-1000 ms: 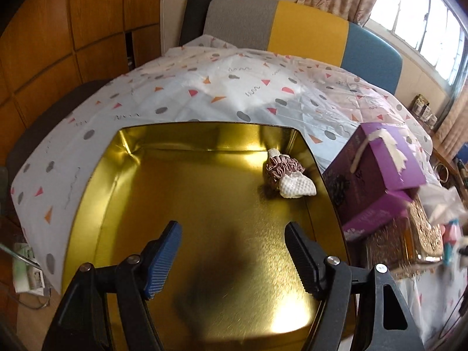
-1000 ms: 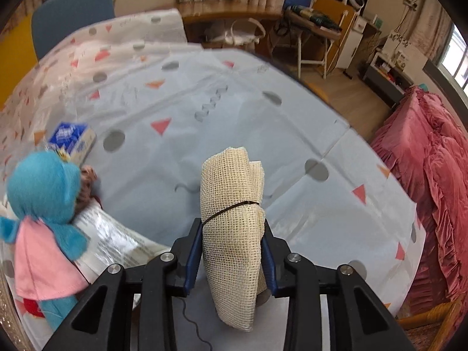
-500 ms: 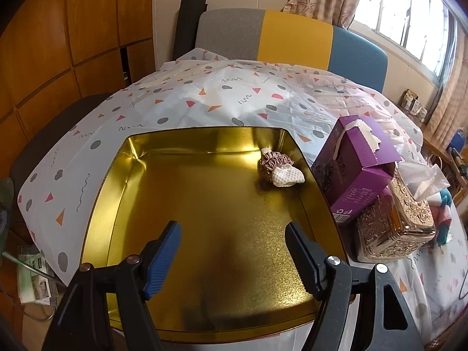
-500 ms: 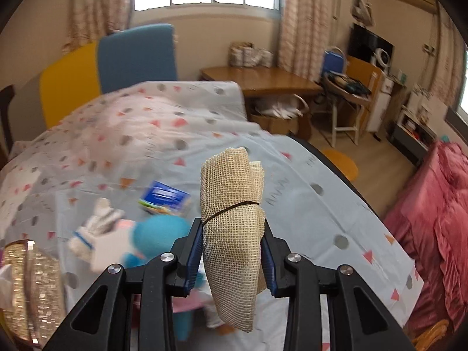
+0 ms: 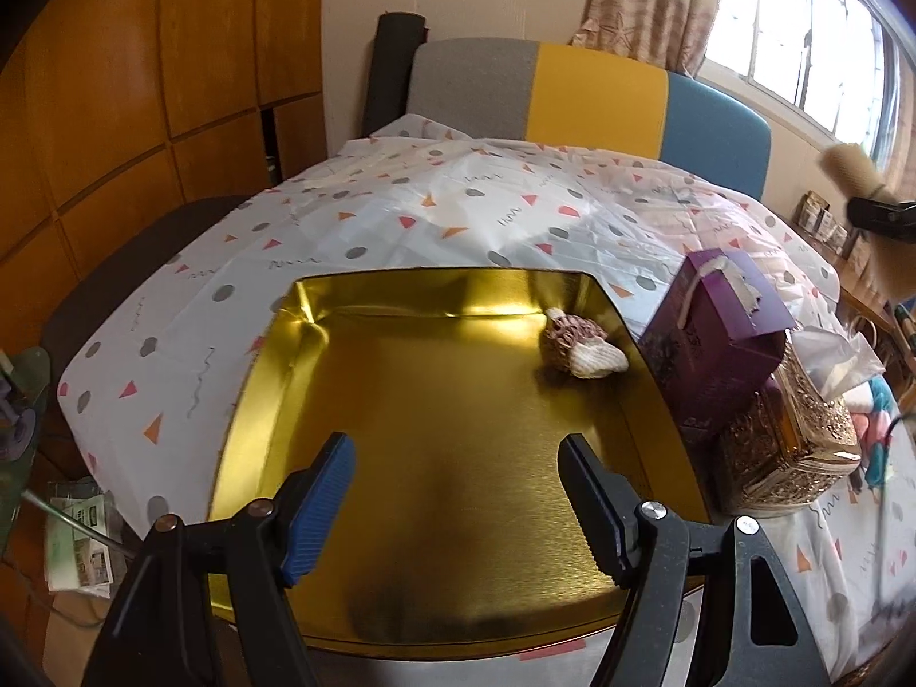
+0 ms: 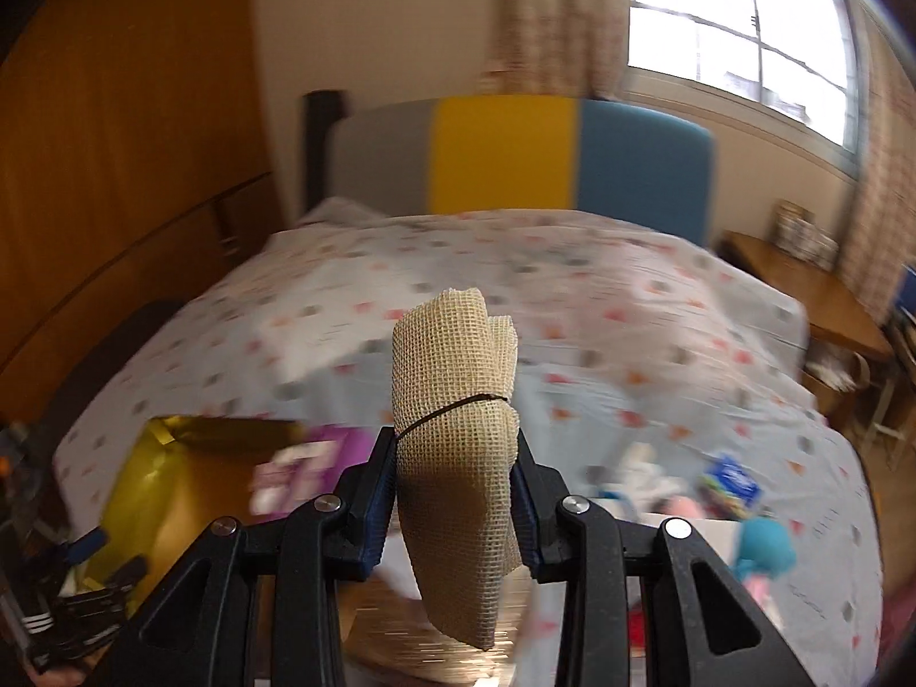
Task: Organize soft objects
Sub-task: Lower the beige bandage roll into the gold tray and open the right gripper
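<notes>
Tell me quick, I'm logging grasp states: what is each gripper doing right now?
Left gripper: open, holding nothing, above the gold tin.
Right gripper: closed on the rolled beige mesh cloth.

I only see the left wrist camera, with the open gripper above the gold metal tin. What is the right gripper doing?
Observer: The right gripper is shut on a rolled beige mesh cloth.
Operator: Is the roll loose?
Observer: No, a thin dark band ties it round the middle.
Operator: Anything beyond the tissue boxes?
Observer: A small blue packet lies on the patterned tablecloth; it is blurred.
</notes>
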### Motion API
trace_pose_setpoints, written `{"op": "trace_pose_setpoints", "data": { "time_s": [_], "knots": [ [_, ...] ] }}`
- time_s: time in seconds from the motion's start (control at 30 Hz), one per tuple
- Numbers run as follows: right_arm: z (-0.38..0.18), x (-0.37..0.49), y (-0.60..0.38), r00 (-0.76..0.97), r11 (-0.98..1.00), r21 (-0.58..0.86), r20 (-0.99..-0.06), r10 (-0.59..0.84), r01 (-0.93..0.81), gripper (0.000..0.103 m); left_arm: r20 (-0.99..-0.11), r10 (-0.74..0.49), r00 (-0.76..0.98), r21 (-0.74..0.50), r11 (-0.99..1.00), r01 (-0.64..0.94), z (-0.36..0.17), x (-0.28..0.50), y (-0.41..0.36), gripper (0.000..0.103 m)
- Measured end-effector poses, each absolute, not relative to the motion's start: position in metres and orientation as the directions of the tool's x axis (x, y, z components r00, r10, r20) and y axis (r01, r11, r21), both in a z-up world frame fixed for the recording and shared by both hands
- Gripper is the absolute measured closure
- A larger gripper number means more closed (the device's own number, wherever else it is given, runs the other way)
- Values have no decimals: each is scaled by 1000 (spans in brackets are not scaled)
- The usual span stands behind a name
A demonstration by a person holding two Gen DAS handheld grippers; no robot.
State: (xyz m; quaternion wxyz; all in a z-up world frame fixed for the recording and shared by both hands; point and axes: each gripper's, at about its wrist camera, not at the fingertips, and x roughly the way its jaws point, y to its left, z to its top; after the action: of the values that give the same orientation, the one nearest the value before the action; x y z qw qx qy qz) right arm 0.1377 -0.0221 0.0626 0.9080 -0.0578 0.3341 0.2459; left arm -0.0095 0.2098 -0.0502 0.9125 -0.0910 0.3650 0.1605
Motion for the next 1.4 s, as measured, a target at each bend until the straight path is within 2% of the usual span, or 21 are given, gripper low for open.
{"op": "trace_pose_setpoints", "data": {
  "time_s": [0.13,0.27,0.57,0.67,0.87,1.03,1.4],
  "knots": [
    [41,107,37,542,791,98,-678,497,-604,68,-681,250,688,-51,922,-385,-48,-19,219,28],
    [11,83,75,457,745,108,-729,510,-658,68,-669,272,692,-55,910,-411,-46,-27,230,26],
    [-44,76,120,392,753,66,-822,413,-655,66,-668,294,683,-65,892,-448,-48,-35,246,26],
    [-56,80,127,424,771,13,-830,363,-636,59,-663,301,685,-61,891,-450,-47,-36,247,26],
    [-64,85,128,490,793,-74,-820,297,-604,52,-657,305,689,-63,889,-454,-46,-38,249,24],
    [-59,91,123,482,791,-25,-804,348,-612,35,-658,308,687,-58,889,-454,-45,-39,248,24],
    [-20,79,81,584,824,13,-699,412,-566,34,-650,311,693,-38,898,-438,-41,-38,238,23]
  ]
}}
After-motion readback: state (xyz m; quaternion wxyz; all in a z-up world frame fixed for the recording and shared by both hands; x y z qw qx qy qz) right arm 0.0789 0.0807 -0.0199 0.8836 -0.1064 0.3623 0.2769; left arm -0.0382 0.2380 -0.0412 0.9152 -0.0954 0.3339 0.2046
